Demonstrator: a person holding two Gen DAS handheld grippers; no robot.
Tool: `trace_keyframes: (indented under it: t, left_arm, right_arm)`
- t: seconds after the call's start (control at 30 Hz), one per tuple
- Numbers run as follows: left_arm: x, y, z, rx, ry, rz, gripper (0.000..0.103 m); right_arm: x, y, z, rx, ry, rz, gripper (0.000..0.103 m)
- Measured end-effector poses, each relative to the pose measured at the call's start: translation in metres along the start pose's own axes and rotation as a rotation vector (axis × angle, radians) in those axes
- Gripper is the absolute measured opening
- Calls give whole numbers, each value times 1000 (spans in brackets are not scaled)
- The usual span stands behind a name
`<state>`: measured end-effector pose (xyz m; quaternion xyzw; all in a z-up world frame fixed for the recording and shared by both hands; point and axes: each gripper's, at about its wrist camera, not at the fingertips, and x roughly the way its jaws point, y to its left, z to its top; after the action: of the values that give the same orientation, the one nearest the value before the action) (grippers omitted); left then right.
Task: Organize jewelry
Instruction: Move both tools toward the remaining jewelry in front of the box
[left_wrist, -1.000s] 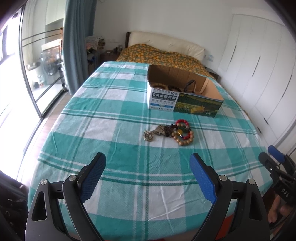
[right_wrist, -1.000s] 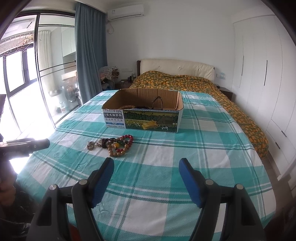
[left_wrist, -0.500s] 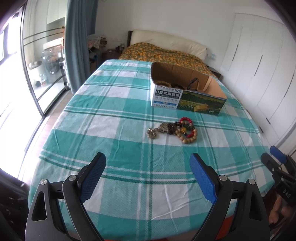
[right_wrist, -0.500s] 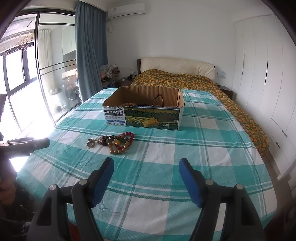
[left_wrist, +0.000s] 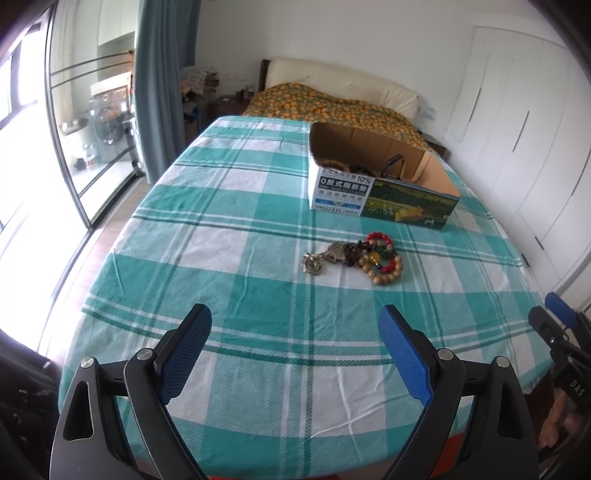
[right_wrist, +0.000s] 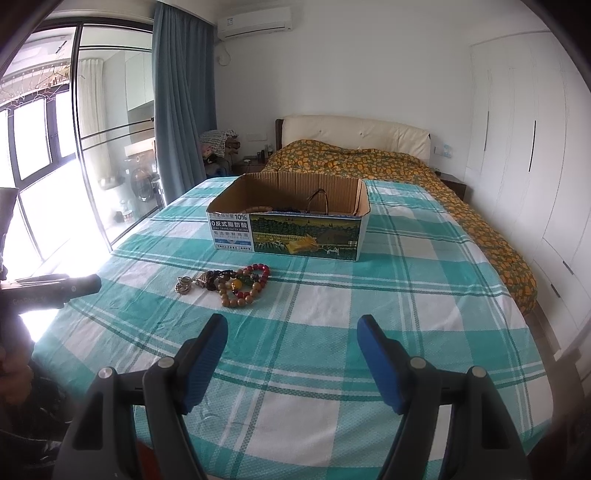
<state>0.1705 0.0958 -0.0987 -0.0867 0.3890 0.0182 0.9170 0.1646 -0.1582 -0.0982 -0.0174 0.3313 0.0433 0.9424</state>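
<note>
A small heap of jewelry (left_wrist: 364, 260) lies on the teal checked cloth: bead bracelets in red and tan wood, a dark cord piece and a metal charm (left_wrist: 313, 263). It also shows in the right wrist view (right_wrist: 236, 283). Behind it stands an open cardboard box (left_wrist: 382, 199), also seen in the right wrist view (right_wrist: 291, 232), with some jewelry inside. My left gripper (left_wrist: 295, 332) is open and empty, well short of the heap. My right gripper (right_wrist: 291, 339) is open and empty, near the table's front edge.
The table (right_wrist: 406, 295) is covered by the checked cloth. A bed with an orange-patterned cover (right_wrist: 369, 162) stands behind it. White wardrobes (right_wrist: 535, 147) line the right wall. Glass doors and a blue curtain (right_wrist: 181, 110) are on the left.
Both cameras have pulled back and tilted slightly; the box and the heap sit a little lower and nearer in both views. Both grippers stay open and empty.
</note>
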Motion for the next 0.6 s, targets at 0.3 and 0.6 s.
trace_keyframes:
  t: [0.3, 0.6]
  left_arm:
    - [19, 12, -5, -22, 45, 16, 93]
    - [55, -1, 9, 121, 90, -38, 93]
  right_arm:
    - [14, -2, -6, 24, 55, 5, 74]
    - [23, 0, -11, 23, 87, 14, 74]
